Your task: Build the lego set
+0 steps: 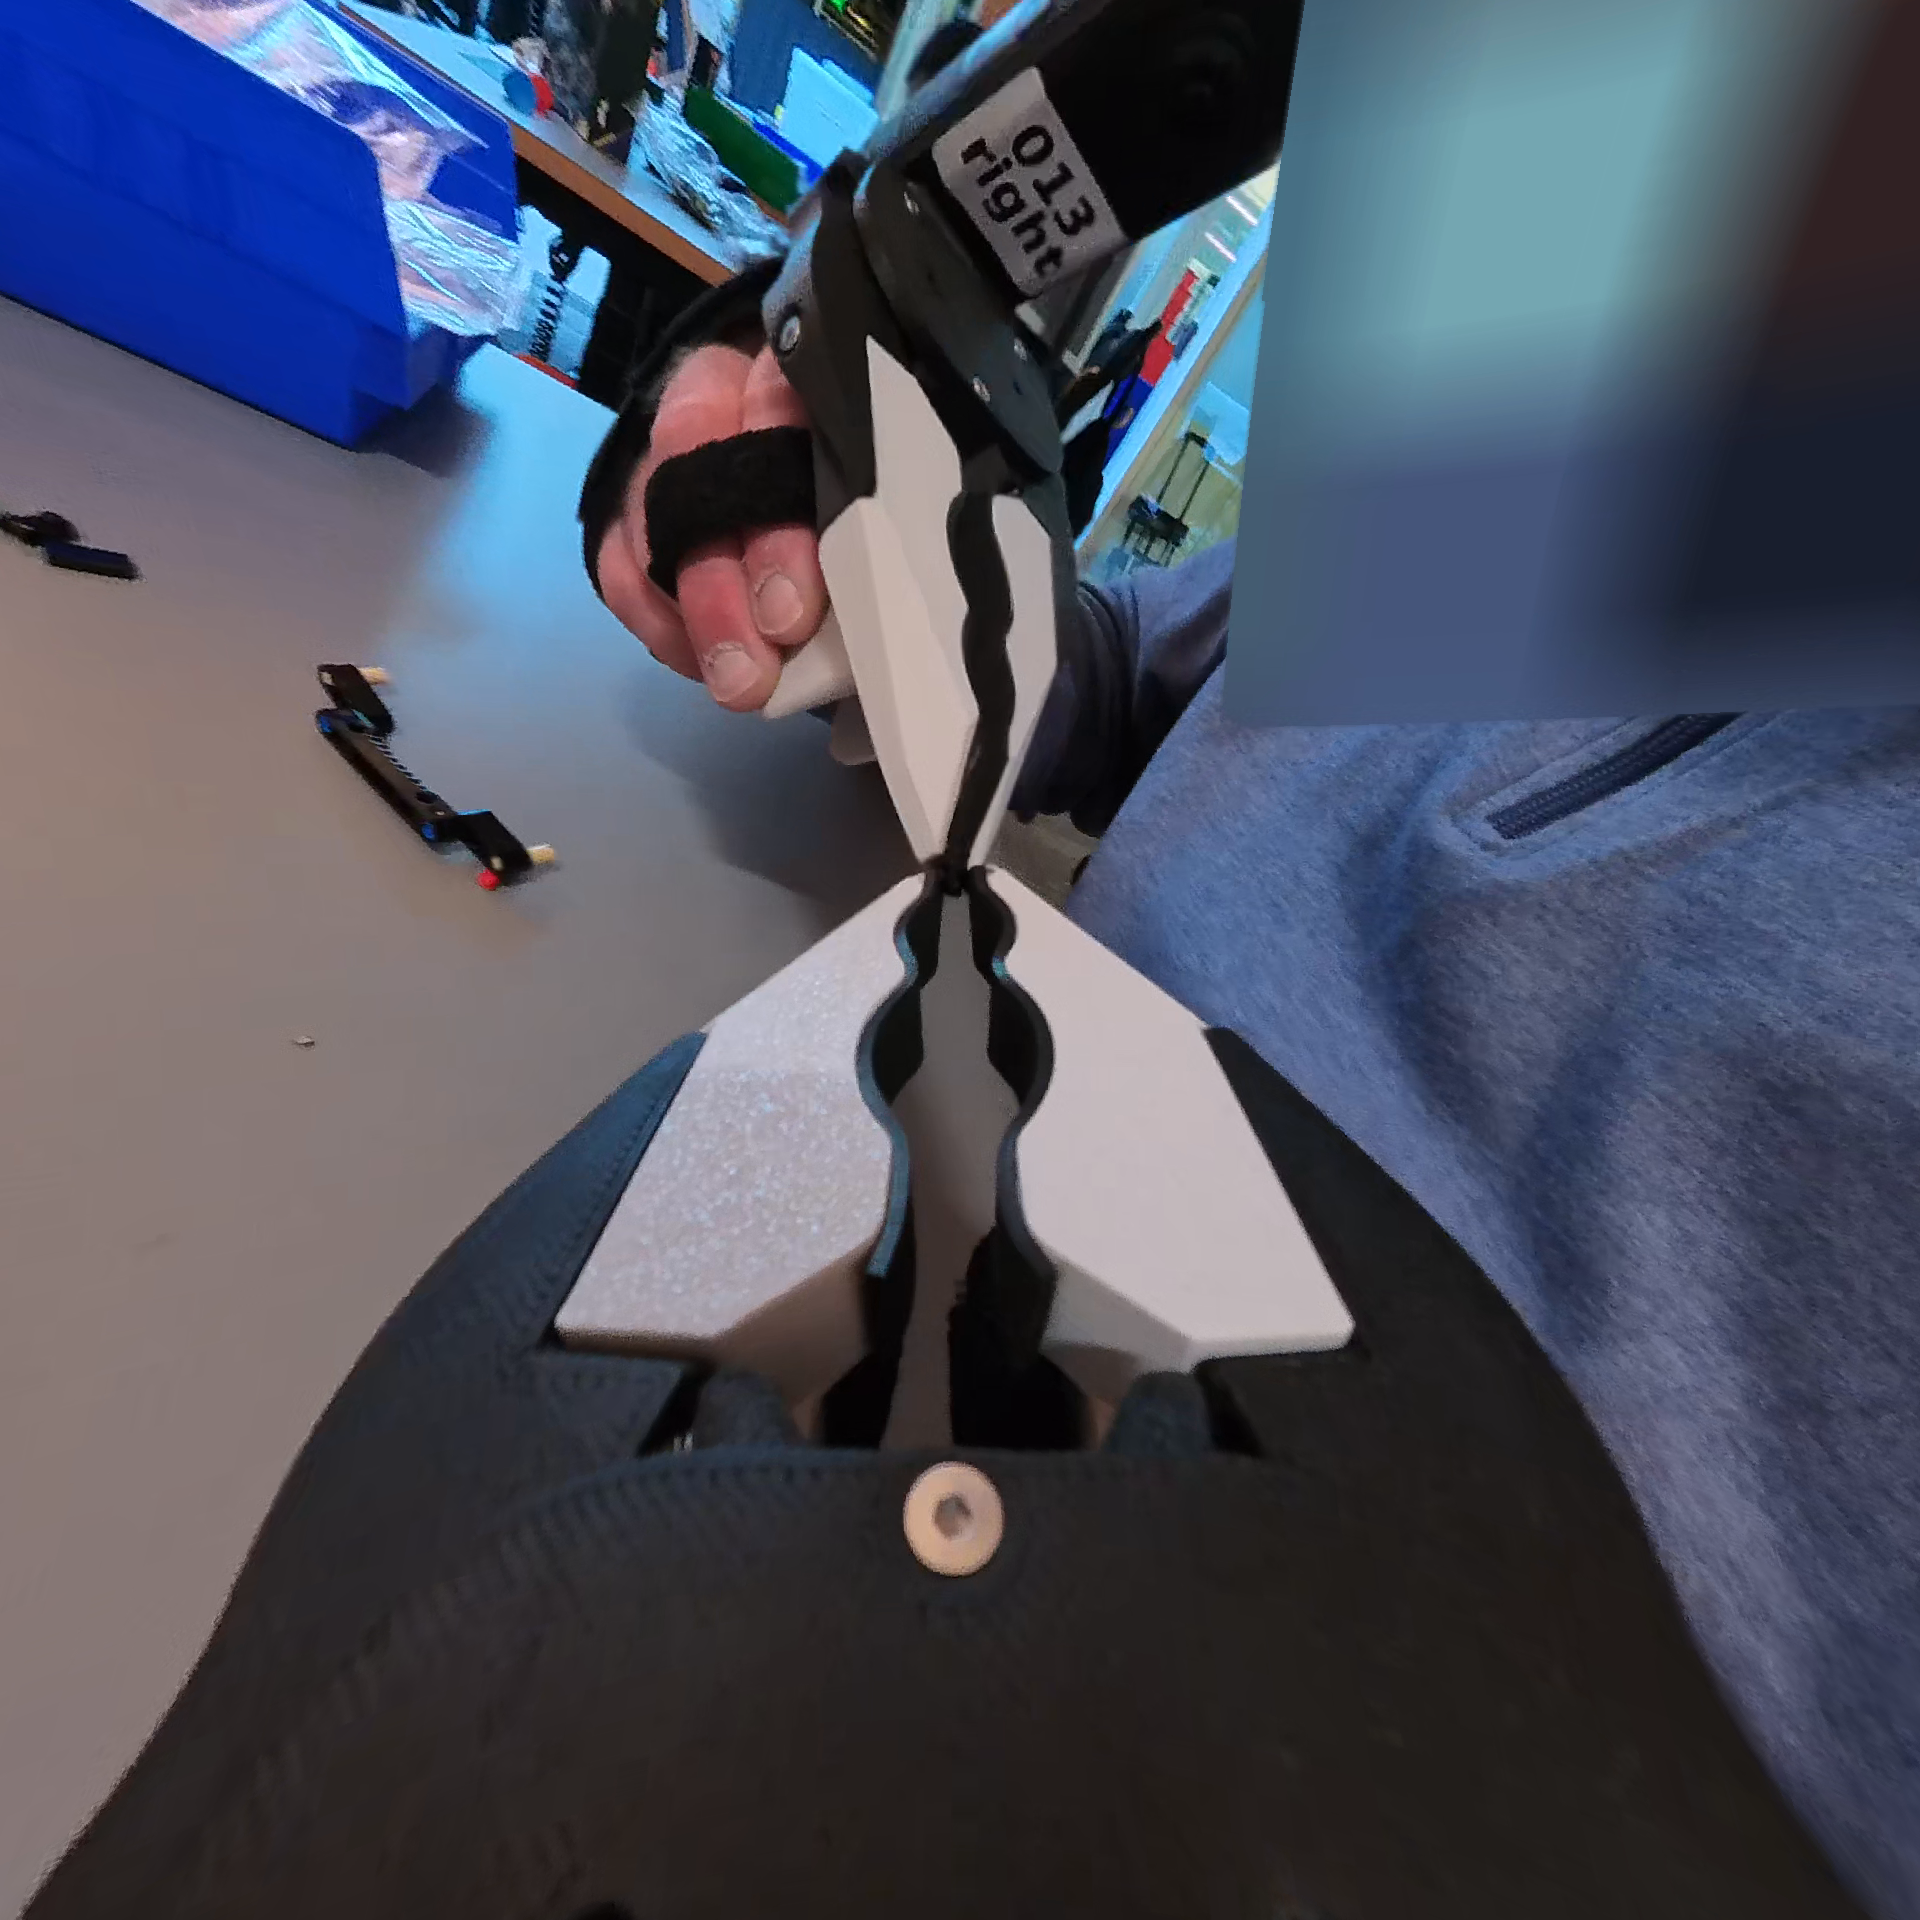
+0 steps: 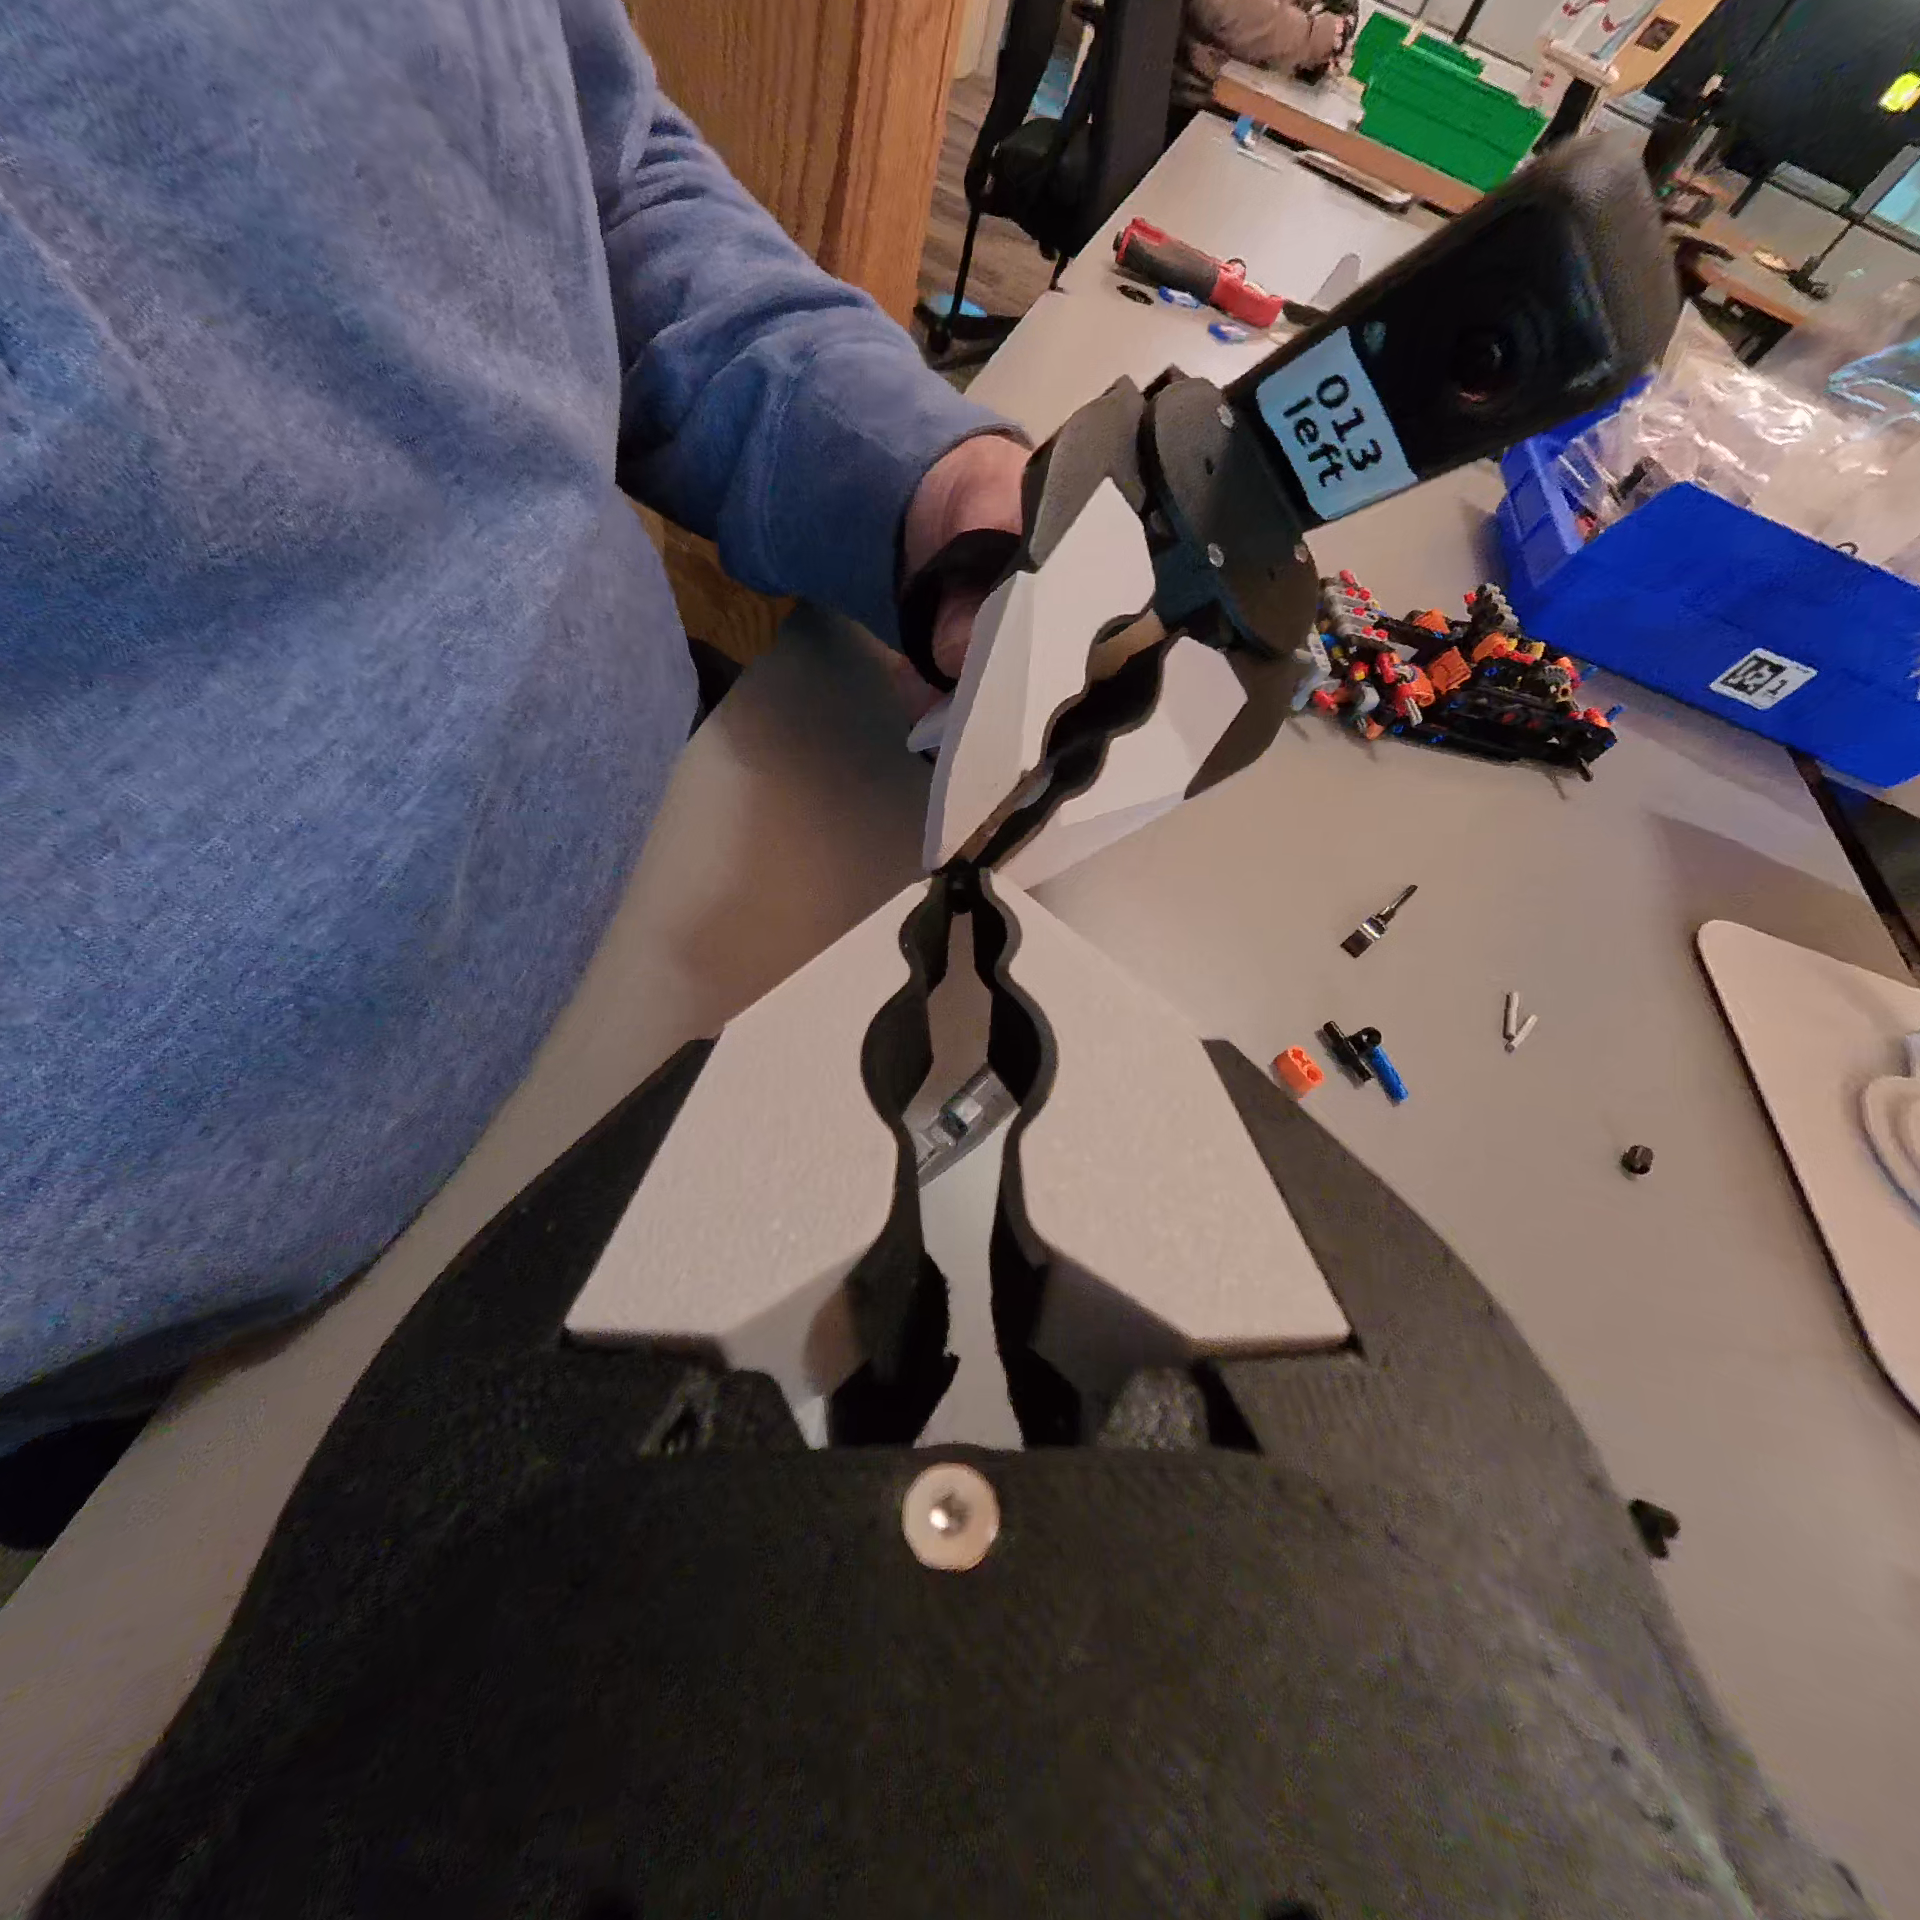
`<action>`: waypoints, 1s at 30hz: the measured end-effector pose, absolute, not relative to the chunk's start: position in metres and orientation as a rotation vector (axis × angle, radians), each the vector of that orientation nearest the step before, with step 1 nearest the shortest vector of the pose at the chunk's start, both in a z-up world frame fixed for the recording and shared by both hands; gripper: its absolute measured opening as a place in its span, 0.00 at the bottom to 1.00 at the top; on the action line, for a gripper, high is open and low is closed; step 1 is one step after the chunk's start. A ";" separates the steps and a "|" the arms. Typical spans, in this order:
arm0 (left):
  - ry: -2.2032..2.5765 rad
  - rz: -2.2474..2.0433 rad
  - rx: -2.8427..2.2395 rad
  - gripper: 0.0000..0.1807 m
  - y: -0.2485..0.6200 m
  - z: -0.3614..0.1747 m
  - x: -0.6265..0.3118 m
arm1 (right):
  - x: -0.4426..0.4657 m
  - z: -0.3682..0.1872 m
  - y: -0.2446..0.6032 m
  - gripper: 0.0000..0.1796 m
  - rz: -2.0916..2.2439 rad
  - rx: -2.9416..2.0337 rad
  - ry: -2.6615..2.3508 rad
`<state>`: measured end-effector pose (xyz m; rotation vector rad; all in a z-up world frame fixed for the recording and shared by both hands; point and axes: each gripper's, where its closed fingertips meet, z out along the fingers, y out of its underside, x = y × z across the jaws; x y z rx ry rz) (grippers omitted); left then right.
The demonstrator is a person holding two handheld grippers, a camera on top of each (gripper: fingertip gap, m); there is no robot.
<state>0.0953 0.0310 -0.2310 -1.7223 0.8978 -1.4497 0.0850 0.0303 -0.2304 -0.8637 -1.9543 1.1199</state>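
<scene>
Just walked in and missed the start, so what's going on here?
A person in a blue sweater holds the left gripper and right gripper tip to tip above the table. Something tiny and dark seems pinched between them; I can't identify it. The half-built lego model and loose pieces lie untouched.

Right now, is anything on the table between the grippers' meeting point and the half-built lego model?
Nothing on the table blocks it. The left gripper itself hangs between the right gripper and the model; loose pieces lie aside.

Grey table (image 2: pixel 1299 1299) bears lego model (image 2: pixel 1455 675), loose pieces (image 2: pixel 1351 1060), blue bin (image 2: pixel 1704 613).
</scene>
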 end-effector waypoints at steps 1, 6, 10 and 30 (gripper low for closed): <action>0.884 -1.424 -1.729 0.03 0.034 -0.231 0.093 | 0.086 -0.229 0.033 0.01 1.139 -0.873 -1.941; 0.853 -1.271 -1.764 0.09 0.039 -0.229 0.075 | 0.088 -0.220 0.044 0.01 1.261 -0.924 -1.852; 0.852 -1.080 -1.832 0.10 0.039 -0.237 0.057 | 0.089 -0.211 0.053 0.01 1.368 -0.955 -1.768; 1.008 -0.434 -2.134 0.14 0.036 -0.310 0.002 | 0.067 -0.252 0.055 0.01 1.170 -1.173 -1.862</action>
